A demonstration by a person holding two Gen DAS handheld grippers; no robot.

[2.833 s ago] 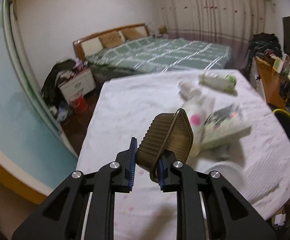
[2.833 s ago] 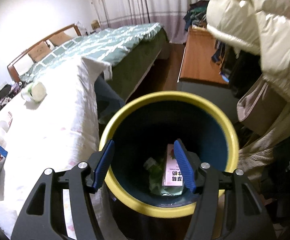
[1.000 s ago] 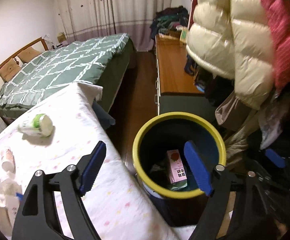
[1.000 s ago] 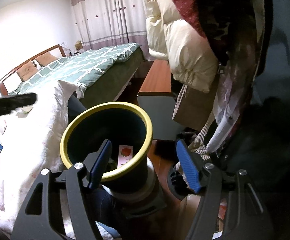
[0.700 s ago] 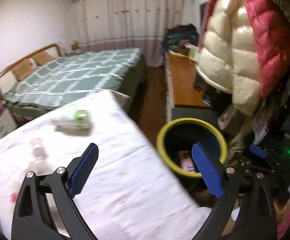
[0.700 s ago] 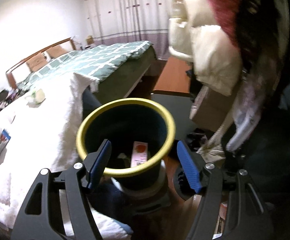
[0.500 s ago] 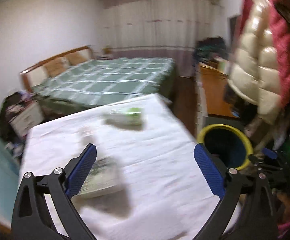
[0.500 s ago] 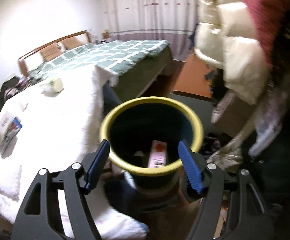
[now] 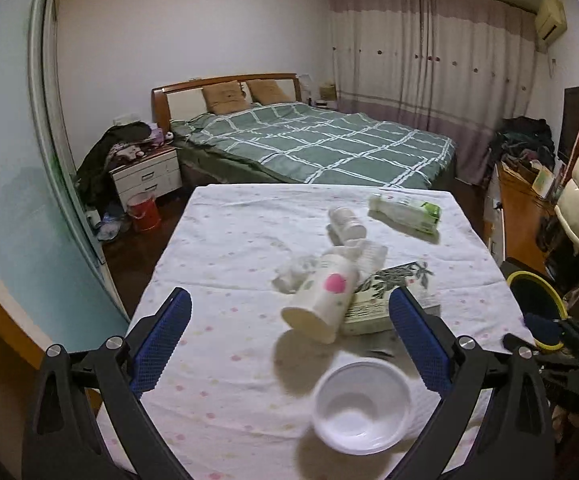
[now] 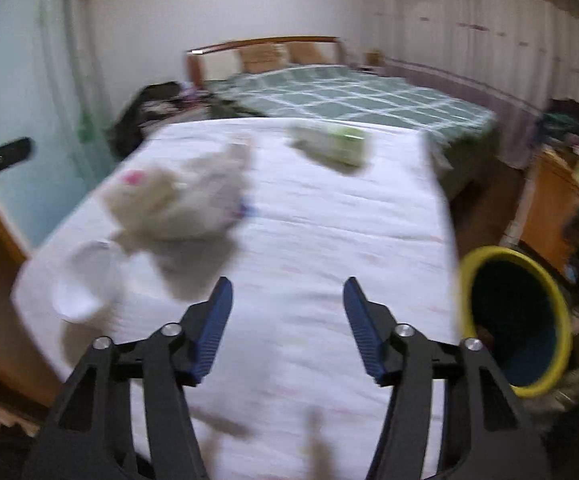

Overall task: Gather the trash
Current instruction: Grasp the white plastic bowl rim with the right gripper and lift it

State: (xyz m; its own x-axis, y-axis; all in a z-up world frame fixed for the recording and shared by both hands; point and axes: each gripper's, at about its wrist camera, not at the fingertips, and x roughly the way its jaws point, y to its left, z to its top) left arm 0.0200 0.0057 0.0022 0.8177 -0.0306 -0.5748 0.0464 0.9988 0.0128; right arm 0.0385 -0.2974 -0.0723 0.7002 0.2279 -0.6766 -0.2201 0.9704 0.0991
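The left wrist view is sharp. The left gripper (image 9: 289,324) is spread wide with nothing in it. Between its fingers, low in the frame, sits a white bowl (image 9: 361,407) on the table (image 9: 229,240). Above the bowl a white bottle (image 9: 321,300) lies on a flat packet (image 9: 389,300), with a crumpled tissue (image 9: 294,272) beside it. A small jar (image 9: 347,220) and a green-capped bottle (image 9: 405,212) lie higher up. The bin (image 9: 537,308) peeks in at the right edge, off the table. A green bed (image 9: 317,144) fills the middle top, curtains (image 9: 429,80) the upper right.

The right wrist view is blurry. The right gripper (image 10: 287,322) is also open and holds nothing. Here the bin (image 10: 517,320) shows much more, at the lower right, with its yellow rim and dark inside. The trash pile (image 10: 177,200) and bowl (image 10: 81,280) sit at the left, the green-capped bottle (image 10: 329,146) higher up.

A moment ago both views looked at the bin; now both face the table. The brown tray the left gripper held before is gone.
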